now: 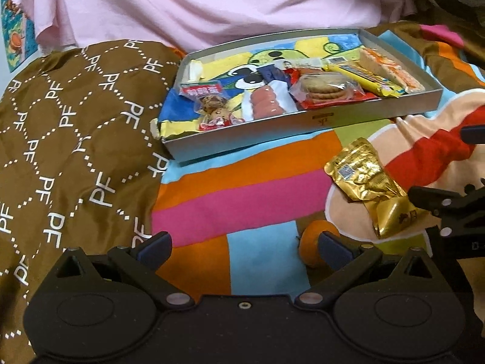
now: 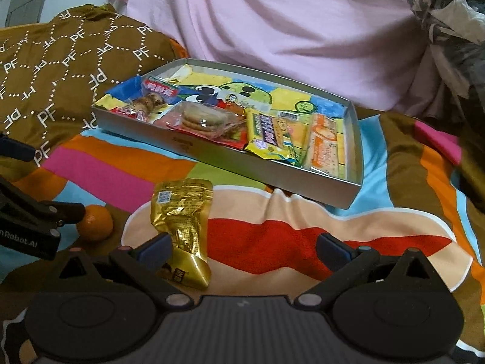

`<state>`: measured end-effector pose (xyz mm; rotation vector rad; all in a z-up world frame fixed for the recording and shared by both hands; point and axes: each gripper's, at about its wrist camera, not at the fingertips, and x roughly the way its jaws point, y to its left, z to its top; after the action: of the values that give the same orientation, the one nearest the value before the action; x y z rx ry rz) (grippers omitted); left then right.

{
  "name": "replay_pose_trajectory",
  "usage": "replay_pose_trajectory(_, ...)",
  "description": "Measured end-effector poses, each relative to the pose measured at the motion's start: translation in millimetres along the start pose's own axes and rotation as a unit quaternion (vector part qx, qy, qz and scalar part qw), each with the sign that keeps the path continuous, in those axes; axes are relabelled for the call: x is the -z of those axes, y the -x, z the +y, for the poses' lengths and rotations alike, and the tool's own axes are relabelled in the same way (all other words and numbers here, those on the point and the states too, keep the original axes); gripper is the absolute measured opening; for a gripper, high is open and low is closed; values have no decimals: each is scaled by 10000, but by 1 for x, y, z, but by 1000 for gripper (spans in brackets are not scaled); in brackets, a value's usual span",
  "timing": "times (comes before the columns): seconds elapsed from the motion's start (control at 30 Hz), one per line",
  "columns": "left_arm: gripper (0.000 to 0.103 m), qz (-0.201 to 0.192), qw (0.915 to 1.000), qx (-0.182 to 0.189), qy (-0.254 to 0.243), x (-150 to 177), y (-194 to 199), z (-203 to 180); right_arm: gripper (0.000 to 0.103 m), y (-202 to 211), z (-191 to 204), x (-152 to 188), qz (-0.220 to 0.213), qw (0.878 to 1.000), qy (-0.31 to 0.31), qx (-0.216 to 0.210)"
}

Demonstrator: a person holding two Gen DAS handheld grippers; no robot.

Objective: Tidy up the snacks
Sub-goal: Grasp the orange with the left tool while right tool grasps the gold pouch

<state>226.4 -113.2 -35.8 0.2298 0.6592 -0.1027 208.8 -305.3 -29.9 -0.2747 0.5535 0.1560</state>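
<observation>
A shallow grey box (image 1: 321, 121) (image 2: 272, 173) lies on a colourful blanket and holds several snack packs: biscuits (image 1: 324, 89) (image 2: 200, 119), a yellow bar (image 2: 269, 135), an orange-white bar (image 2: 324, 142), sausages (image 1: 265, 103). A gold foil packet (image 1: 366, 182) (image 2: 182, 221) lies on the blanket in front of the box. A small orange (image 1: 315, 242) (image 2: 95, 223) lies beside it. My left gripper (image 1: 245, 247) is open, its right finger against the orange. My right gripper (image 2: 244, 250) is open, its left finger beside the gold packet.
A brown cushion with PF lettering (image 1: 75, 139) (image 2: 60, 69) lies left of the box. A pink cloth (image 1: 212, 3) (image 2: 288, 30) rises behind it. The striped blanket (image 1: 236, 194) (image 2: 303, 233) covers the surface.
</observation>
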Motion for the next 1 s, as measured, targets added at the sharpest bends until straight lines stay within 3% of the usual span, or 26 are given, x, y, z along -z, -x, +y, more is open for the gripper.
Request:
replay_pose_trajectory(0.13, 102, 1, 9997, 157, -196, 1, 1, -6, 103, -3, 3, 1, 60, 9999, 82, -79)
replay_pose_trajectory(0.33, 102, 107, 9973, 20, -723, -1, -9, -24, 103, -3, 11, 2, 145, 9989, 433, 114)
replay_pose_trajectory(0.83, 102, 190, 9973, 73, -709, -4, -19, -30, 103, -7, 6, 4, 274, 9989, 350, 138)
replay_pose_trajectory(1.0, 94, 172, 9982, 92, -571, -3, -20, -26, 103, -8, 6, 5, 332, 9986, 352, 198)
